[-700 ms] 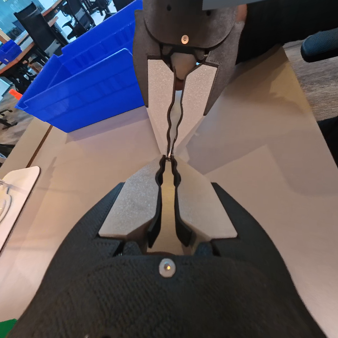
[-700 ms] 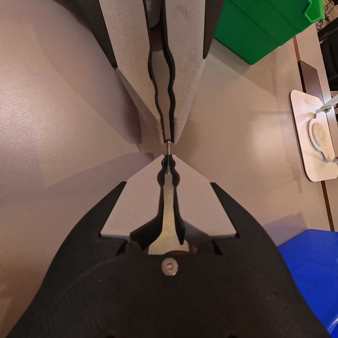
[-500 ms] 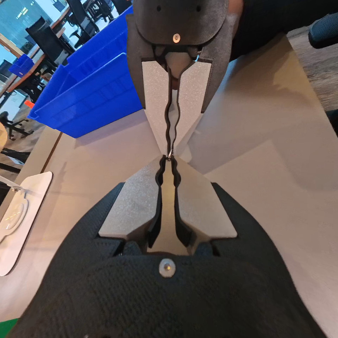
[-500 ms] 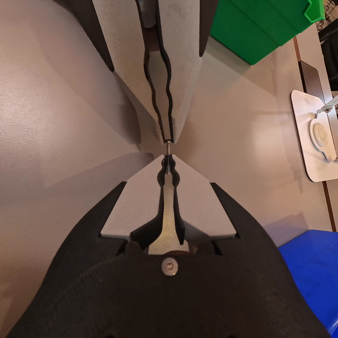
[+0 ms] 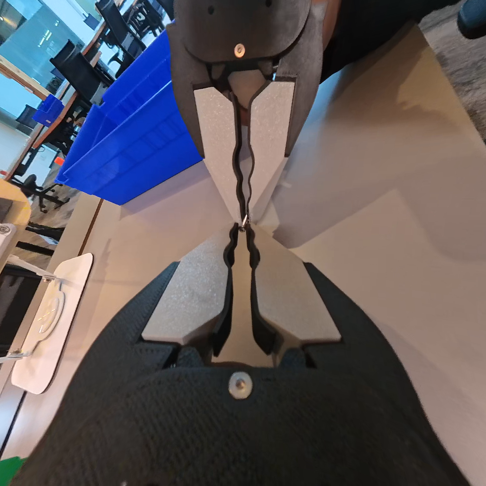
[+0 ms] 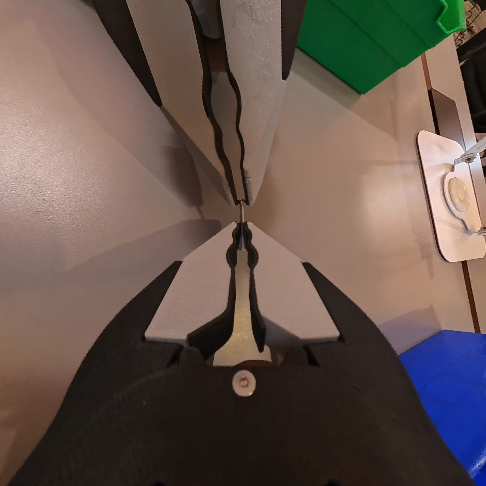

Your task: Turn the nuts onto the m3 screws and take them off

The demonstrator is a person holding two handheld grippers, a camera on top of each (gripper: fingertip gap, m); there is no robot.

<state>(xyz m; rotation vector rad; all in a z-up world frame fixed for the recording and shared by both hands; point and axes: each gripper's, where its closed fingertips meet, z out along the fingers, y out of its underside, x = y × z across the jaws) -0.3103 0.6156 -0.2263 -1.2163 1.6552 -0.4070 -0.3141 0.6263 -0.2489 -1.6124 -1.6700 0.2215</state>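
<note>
Two grippers meet tip to tip above the table, a tiny screw and nut pinched between them.

Largest first: the blue bin and green bin sit well back, a white plate-like stand off to one side. The right gripper is closed on the shank of the m3 screw; the left gripper is nearly closed, nipping the nut at the screw's end. The risk, as a judgement — the screw looks slightly tilted against the nut in the left wrist view, so turning could cross-thread it, or the small nut could slip from so slight a grip and drop.
</note>
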